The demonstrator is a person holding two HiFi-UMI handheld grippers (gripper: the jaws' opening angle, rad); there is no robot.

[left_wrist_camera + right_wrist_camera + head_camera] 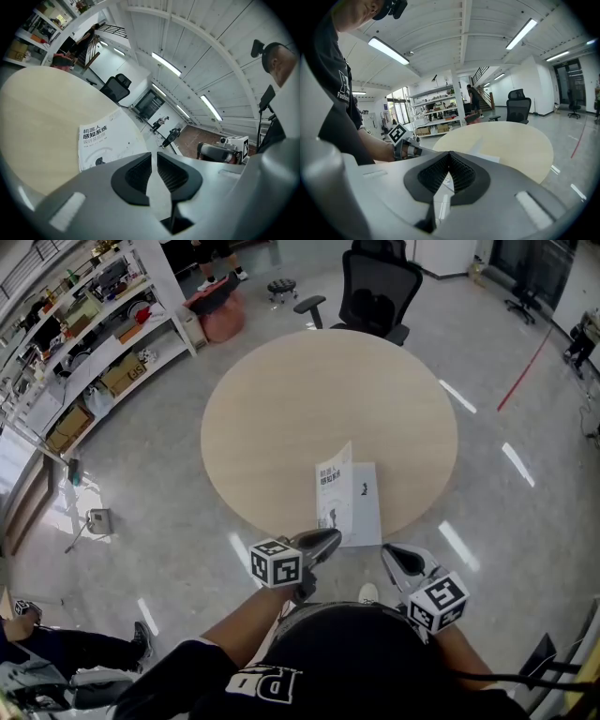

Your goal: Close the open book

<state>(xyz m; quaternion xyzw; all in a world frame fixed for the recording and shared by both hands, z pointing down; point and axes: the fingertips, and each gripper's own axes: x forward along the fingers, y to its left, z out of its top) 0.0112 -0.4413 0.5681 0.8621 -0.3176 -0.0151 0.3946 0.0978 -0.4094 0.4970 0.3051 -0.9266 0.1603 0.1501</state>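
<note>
Around, we see black office chair (377, 292) beyond round table (281, 409), shelving (89, 348) at left. White book (356, 502) lies at table's near edge — left cover half-raised, dark print on it. Left gripper (328, 542) just beside it, jaws slightly parted, empty; right gripper (398, 559) pinched closed on nothing.

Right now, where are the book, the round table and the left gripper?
book (336, 493): head view, on its raised cover.
round table (300, 399): head view, on the bare top.
left gripper (330, 538): head view, between its fingertips.
</note>
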